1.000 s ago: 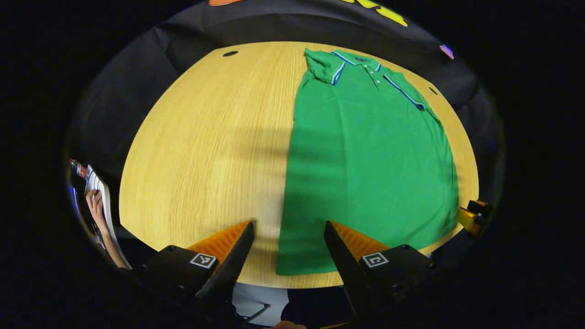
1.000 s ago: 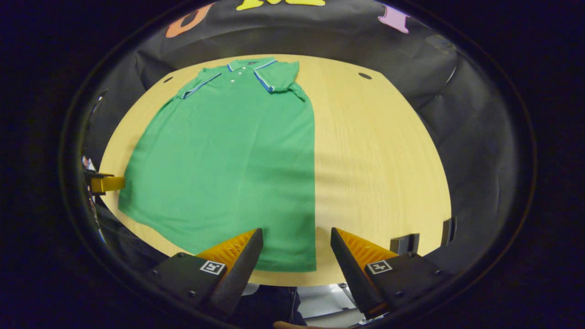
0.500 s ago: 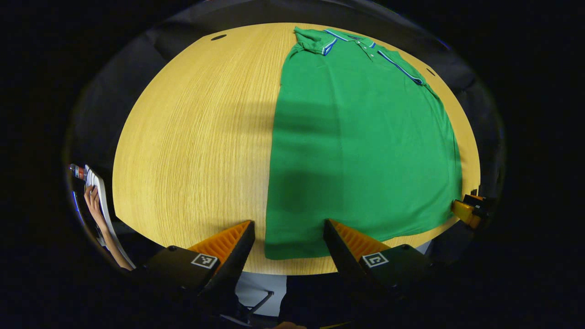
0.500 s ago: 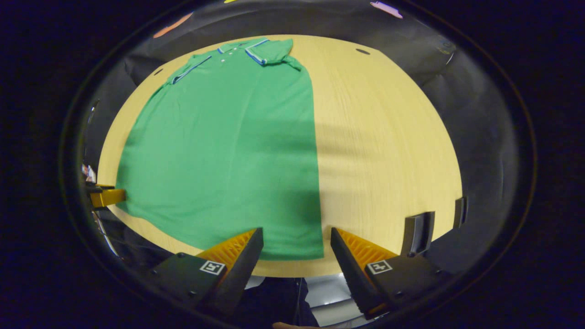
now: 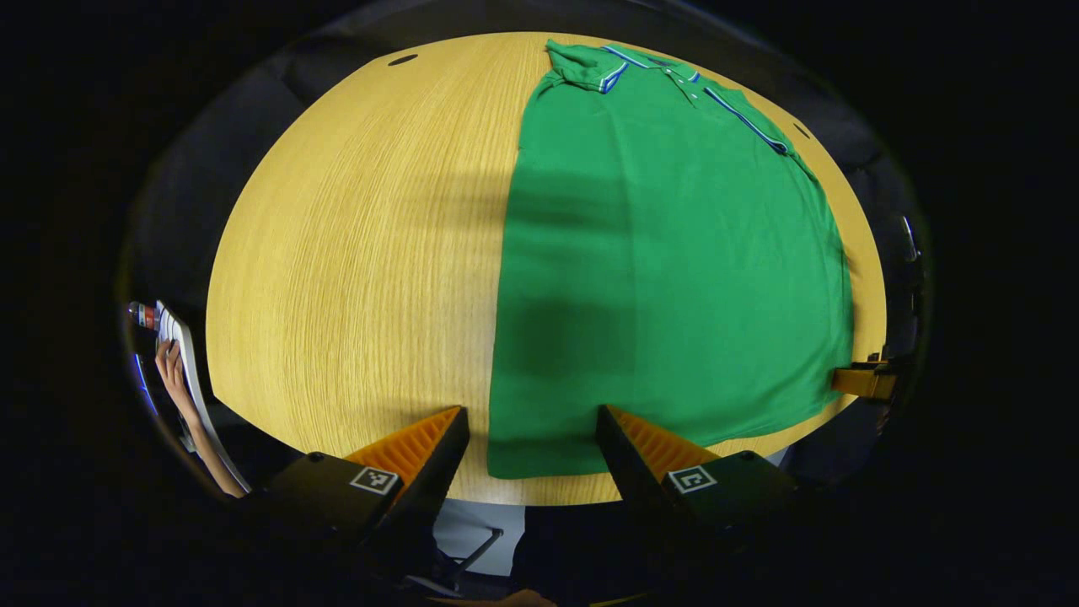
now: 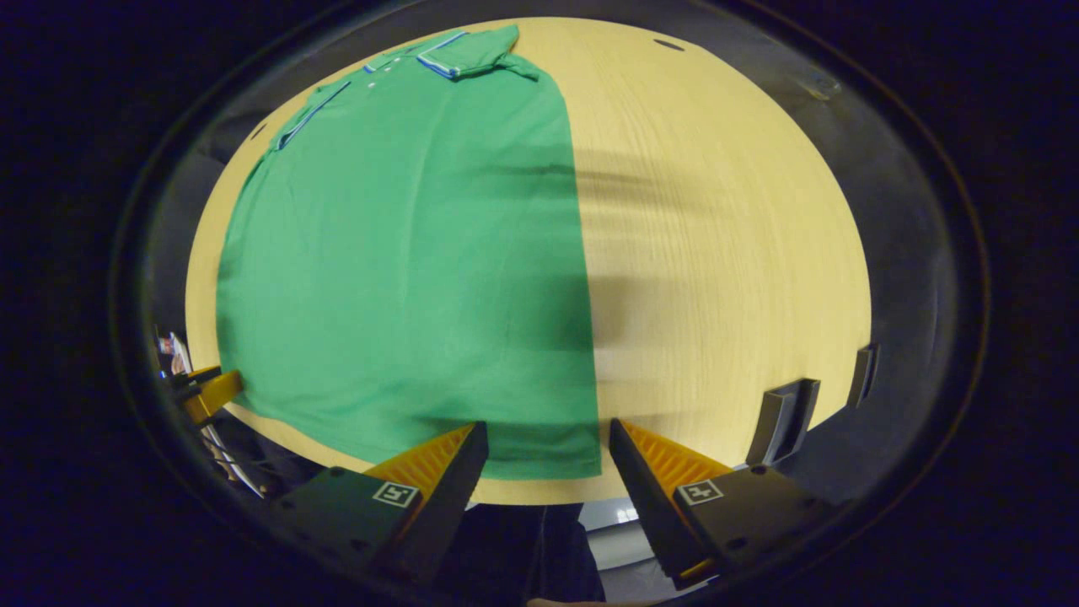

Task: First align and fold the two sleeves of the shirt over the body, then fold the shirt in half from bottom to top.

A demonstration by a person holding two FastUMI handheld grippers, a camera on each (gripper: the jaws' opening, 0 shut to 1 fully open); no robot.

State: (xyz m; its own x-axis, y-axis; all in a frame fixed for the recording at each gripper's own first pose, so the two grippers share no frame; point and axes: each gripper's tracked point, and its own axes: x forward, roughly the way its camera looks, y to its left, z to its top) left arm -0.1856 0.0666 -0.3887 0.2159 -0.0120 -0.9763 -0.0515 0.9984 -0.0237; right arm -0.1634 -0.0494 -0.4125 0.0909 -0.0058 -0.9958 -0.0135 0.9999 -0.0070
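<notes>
A green polo shirt [image 5: 666,253] with blue-and-white trim lies flat on the wooden table [image 5: 354,244], collar at the far end, both sleeves folded in over the body. My left gripper [image 5: 533,419] hangs open above the hem's left corner. In the right gripper view the shirt [image 6: 405,244] spreads to the left, and my right gripper [image 6: 546,430] hangs open above the hem's right corner. Nothing is between either pair of fingers. The other gripper shows at the far edge of each view, as the right gripper [image 5: 860,381] and the left gripper [image 6: 209,389].
The near table edge [image 5: 539,493] runs just under the hem. A person's hand [image 5: 171,371] holds a white object off the table's left side. Dark brackets [image 6: 784,417] stand at the table's right edge. Bare wood lies on either side of the shirt.
Both grippers have tilted down and come nearer the hem, so the shirt looks larger and the booth wall has slid out of view. The fingers stay open; the shirt has not moved.
</notes>
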